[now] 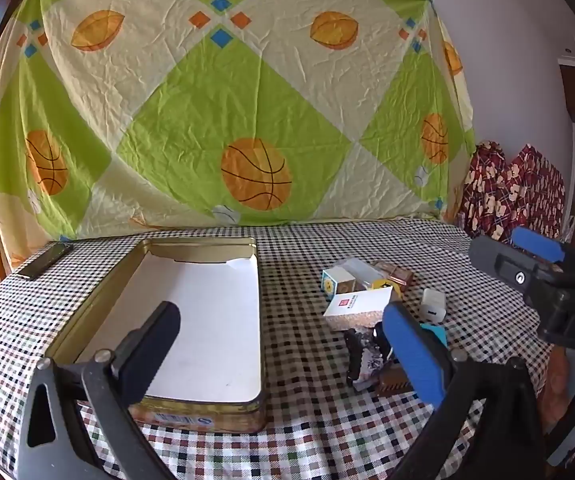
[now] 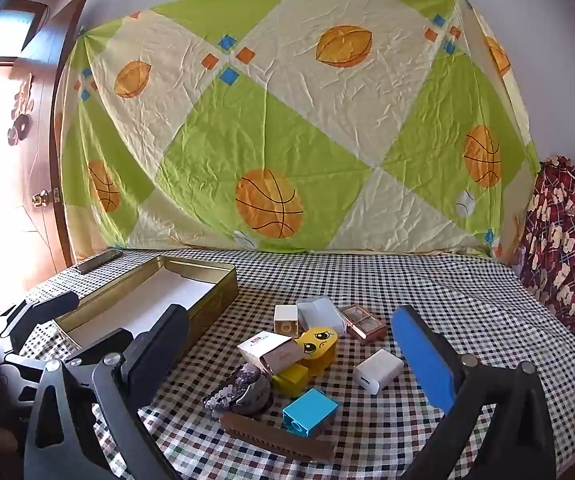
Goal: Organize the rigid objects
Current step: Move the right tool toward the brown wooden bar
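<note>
An open gold tin (image 1: 199,412) lined with white paper lies on the checked table, left of a pile of small objects. The pile holds a white card box (image 2: 271,350), a yellow face toy (image 2: 317,346), a yellow block (image 2: 291,378), a blue block (image 2: 309,412), a white charger (image 2: 377,370), a pink compact (image 2: 363,324), a brown comb (image 2: 275,438) and a dark hair clip (image 2: 239,394). My left gripper (image 1: 283,352) hangs open over the tin's right wall, with nothing between its fingers. My right gripper (image 2: 291,356) stands open above the pile, holding nothing.
A black remote (image 1: 45,260) lies at the table's back left corner. A basketball-print sheet (image 1: 227,112) hangs behind the table. Red patterned cloth (image 2: 567,240) sits at the back right, and a wooden door (image 2: 39,160) stands at the left.
</note>
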`<state>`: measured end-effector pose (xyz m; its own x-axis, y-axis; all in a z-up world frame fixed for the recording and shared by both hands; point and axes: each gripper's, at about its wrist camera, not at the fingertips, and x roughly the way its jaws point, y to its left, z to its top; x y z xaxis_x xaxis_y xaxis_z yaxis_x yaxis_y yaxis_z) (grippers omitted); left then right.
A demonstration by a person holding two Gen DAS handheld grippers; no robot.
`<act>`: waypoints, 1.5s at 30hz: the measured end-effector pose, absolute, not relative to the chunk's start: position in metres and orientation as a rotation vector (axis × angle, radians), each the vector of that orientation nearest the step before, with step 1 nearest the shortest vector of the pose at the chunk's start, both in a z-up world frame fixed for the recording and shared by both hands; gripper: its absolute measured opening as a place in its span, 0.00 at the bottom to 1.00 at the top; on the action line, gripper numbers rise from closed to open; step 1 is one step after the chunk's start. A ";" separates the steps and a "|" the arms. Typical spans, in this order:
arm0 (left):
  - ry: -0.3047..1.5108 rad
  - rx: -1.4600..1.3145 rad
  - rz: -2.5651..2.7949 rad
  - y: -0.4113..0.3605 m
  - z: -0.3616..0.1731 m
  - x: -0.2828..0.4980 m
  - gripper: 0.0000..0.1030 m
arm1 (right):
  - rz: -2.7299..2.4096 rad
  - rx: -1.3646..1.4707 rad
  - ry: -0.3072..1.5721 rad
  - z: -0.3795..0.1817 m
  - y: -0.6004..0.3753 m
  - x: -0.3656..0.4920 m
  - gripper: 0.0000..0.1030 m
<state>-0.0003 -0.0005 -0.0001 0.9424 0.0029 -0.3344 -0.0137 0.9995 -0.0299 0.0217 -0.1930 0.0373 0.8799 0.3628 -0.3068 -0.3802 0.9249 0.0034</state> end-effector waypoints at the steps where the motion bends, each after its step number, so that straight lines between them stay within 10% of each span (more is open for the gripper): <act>1: 0.345 -0.031 0.012 -0.001 0.000 0.000 1.00 | 0.386 -0.061 0.293 0.037 -0.193 0.022 0.99; 45: 0.439 -0.023 -0.054 -0.020 -0.035 0.014 1.00 | 0.441 -0.070 0.472 -0.028 -0.214 0.042 0.99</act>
